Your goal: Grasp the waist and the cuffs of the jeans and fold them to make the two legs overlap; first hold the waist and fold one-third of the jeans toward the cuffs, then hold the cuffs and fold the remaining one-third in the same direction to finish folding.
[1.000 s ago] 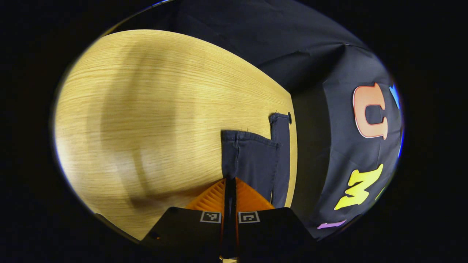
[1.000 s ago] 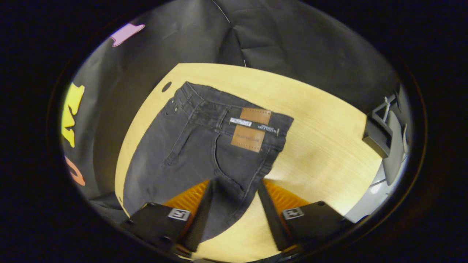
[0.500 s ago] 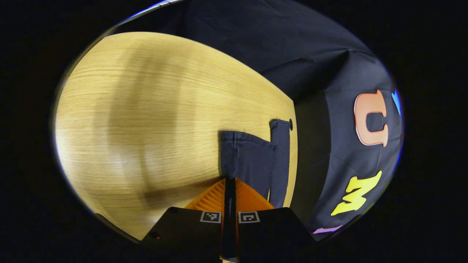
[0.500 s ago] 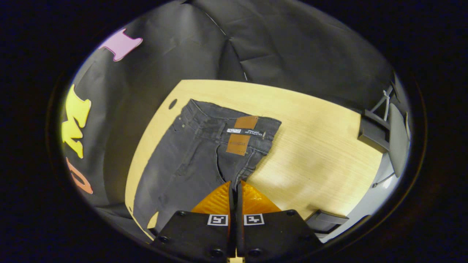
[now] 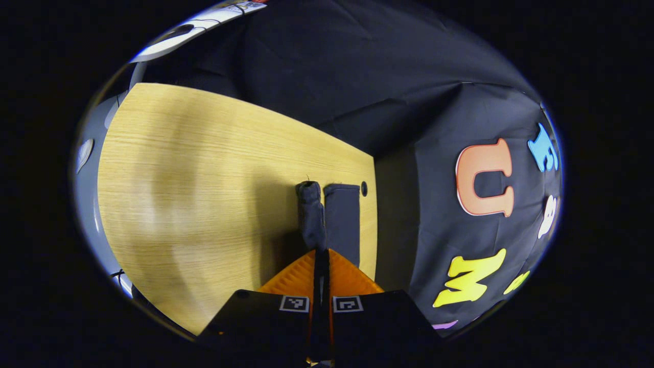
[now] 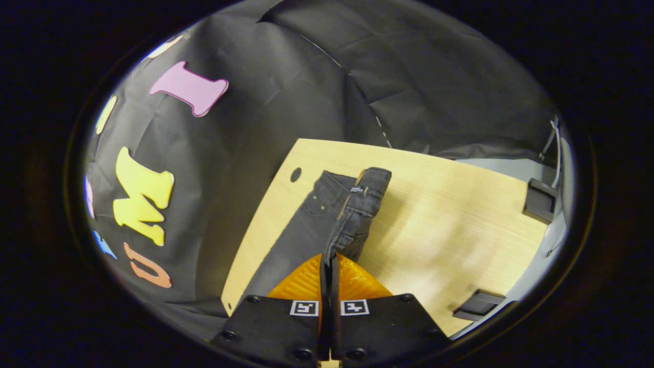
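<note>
Both grippers are now lifting higher than a second ago. I'm keeping the left gripper (image 5: 321,255) pinched on the cuffs (image 5: 311,212), the right gripper (image 6: 329,260) on the waist (image 6: 365,197), jeans (image 6: 301,230) draping over the table (image 6: 449,225). Denim may be slipping free if it's dragging.

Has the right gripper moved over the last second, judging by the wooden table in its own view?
Yes. The right gripper closed on the dark grey denim jeans and rose, lifting that leg off the light wooden table.

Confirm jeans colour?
The jeans are dark charcoal, near black, clearest in the right gripper view, where the right gripper pinches them.
</note>
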`<state>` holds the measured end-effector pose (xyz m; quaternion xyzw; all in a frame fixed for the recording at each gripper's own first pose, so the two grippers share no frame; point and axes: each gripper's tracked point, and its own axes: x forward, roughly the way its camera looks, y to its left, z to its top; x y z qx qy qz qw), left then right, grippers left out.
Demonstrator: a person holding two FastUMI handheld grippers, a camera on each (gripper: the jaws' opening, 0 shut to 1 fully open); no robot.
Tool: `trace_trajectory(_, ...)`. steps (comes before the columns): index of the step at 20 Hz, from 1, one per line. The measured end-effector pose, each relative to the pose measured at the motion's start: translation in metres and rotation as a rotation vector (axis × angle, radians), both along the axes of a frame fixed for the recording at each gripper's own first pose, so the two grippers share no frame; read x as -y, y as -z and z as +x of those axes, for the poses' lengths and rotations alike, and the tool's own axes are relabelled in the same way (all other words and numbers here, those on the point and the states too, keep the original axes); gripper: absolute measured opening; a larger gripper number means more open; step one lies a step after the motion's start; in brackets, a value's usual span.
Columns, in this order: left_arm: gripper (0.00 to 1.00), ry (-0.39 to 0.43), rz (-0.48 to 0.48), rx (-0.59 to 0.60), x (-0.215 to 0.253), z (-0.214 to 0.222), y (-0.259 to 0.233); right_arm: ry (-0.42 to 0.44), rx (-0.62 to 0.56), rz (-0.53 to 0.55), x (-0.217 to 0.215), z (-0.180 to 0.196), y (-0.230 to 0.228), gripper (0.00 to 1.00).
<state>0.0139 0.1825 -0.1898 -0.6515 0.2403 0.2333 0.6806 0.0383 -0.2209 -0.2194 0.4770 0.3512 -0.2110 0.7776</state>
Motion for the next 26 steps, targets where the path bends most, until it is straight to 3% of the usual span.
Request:
trace_trajectory(6,0.03,0.039,0.037,0.028,0.000,0.059,-0.027,-0.028,0.049,0.026,0.005,0.063,-0.011,0.01)
trace_trajectory(10,0.03,0.058,0.043,0.005,-0.003,0.120,-0.012,-0.048,0.063,0.026,0.001,0.120,-0.008,0.01)
trace_trajectory(16,0.03,0.119,0.098,-0.052,-0.002,0.217,0.032,-0.065,0.018,-0.011,-0.008,0.200,0.036,0.00)
trace_trajectory(22,0.03,0.168,0.127,-0.136,0.009,0.286,0.087,-0.046,-0.053,-0.037,-0.008,0.238,0.093,0.01)
trace_trajectory(26,0.03,0.205,0.171,-0.180,0.019,0.289,0.109,-0.038,-0.086,-0.053,-0.006,0.249,0.120,0.00)
